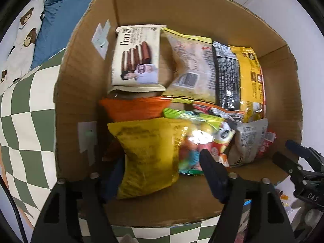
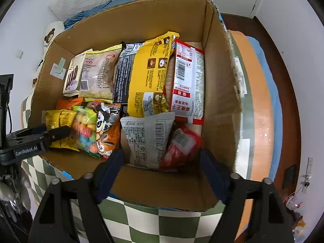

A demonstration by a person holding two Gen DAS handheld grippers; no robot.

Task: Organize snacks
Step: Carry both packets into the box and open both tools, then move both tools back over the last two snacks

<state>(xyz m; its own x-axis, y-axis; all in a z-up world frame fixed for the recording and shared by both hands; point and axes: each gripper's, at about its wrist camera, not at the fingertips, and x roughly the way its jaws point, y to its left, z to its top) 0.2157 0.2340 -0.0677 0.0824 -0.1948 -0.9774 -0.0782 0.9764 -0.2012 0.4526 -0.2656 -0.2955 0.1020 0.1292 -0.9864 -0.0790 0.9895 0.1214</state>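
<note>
An open cardboard box (image 1: 182,8) (image 2: 220,93) holds several snack packs. At the back stand a Franzzi biscuit pack (image 1: 137,58) (image 2: 70,77), a beige pack (image 1: 194,68) (image 2: 99,75), a yellow-and-black bag (image 1: 243,77) (image 2: 145,77) and a red-and-white pack (image 2: 188,81). In front are a yellow bag (image 1: 149,158) (image 2: 58,119), a candy bag (image 1: 194,141) (image 2: 85,129), a grey pack (image 1: 249,141) (image 2: 147,137) and a red pack (image 2: 180,143). My left gripper (image 1: 162,168) is open around the yellow bag at the box's near left. My right gripper (image 2: 162,162) is open, just in front of the grey pack.
The box sits on a green-and-white checked cloth (image 1: 24,121) (image 2: 154,224). A blue bed sheet (image 1: 58,26) and bear-print pillow (image 1: 24,32) lie behind. An orange and blue mat (image 2: 261,105) and wooden edge lie right of the box. The other gripper shows at each view's edge (image 1: 299,162) (image 2: 40,137).
</note>
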